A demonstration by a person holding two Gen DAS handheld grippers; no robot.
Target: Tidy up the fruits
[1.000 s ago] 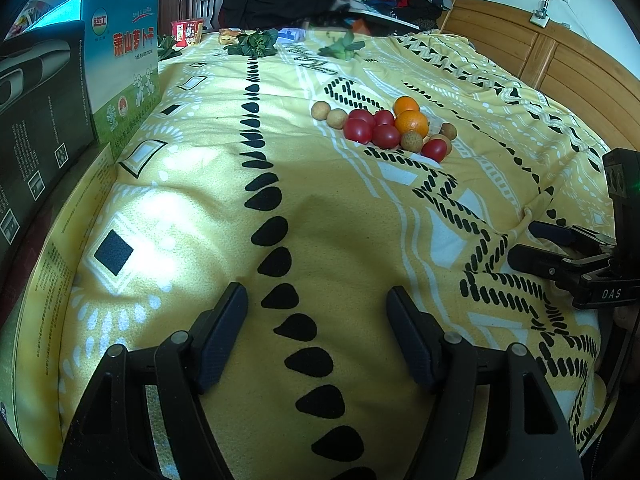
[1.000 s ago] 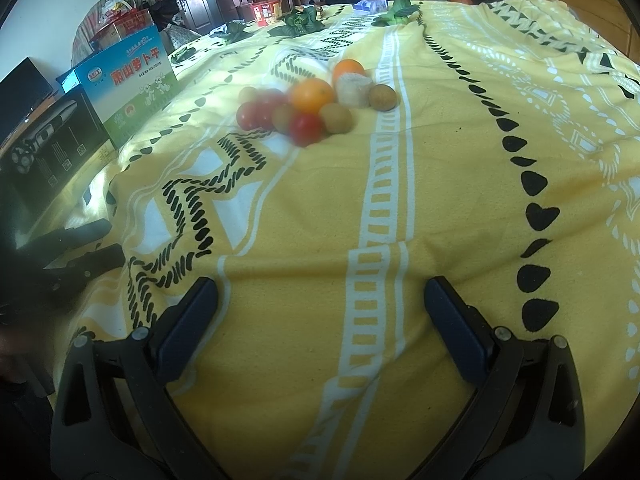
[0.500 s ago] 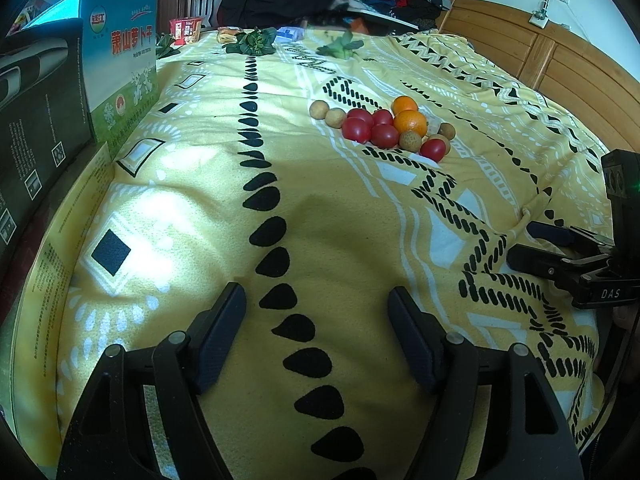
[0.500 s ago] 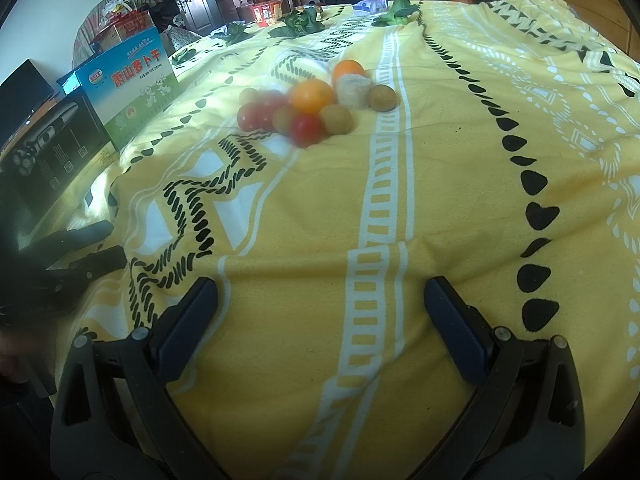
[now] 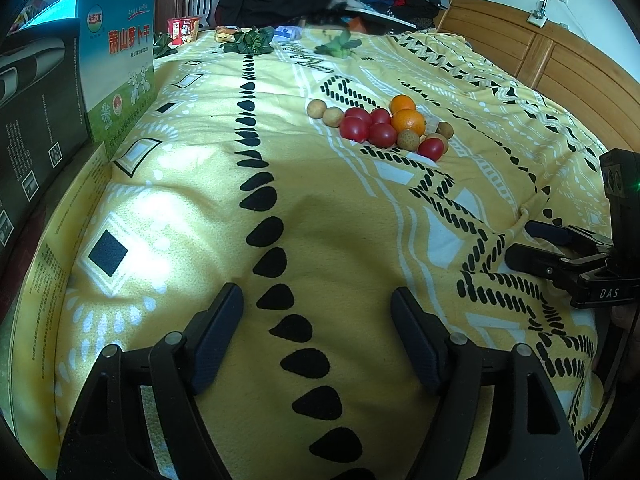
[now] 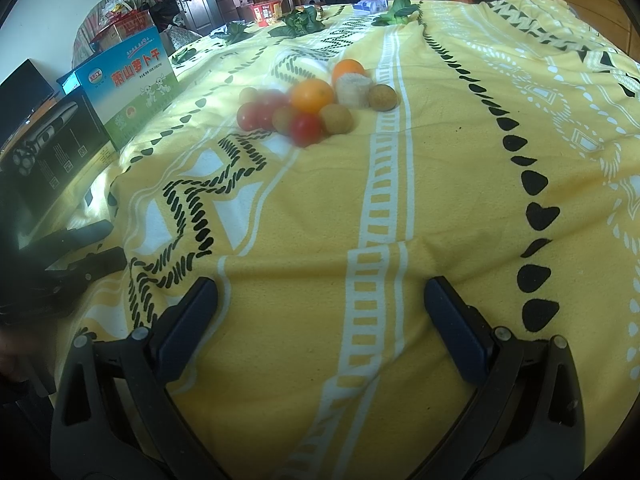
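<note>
On the yellow blanket (image 5: 192, 184): both claws wide and empty, fruit pile (image 5: 384, 128) well ahead, nothing sorted yet.

Left gripper (image 5: 316, 312) and right gripper (image 6: 320, 304) are held low over bare cloth, jaws spread, nothing between them; the right one is also seen side-on at the edge of the left view. The pile is best worked from its outside: the two oranges (image 5: 407, 120) are largest and easiest to pinch, but they sit touching the red tomatoes (image 5: 368, 128) and brown round fruits (image 5: 324, 112), so a loose edge piece should probably be lifted first to avoid rolling on the soft cloth. No bin or tray is seen, so the target layout can't be told. Much of the pile is blurred in the right view; the pale cut piece (image 6: 352, 90) behind the front orange can't be identified; exact fruit count is masked by overlap.
</note>
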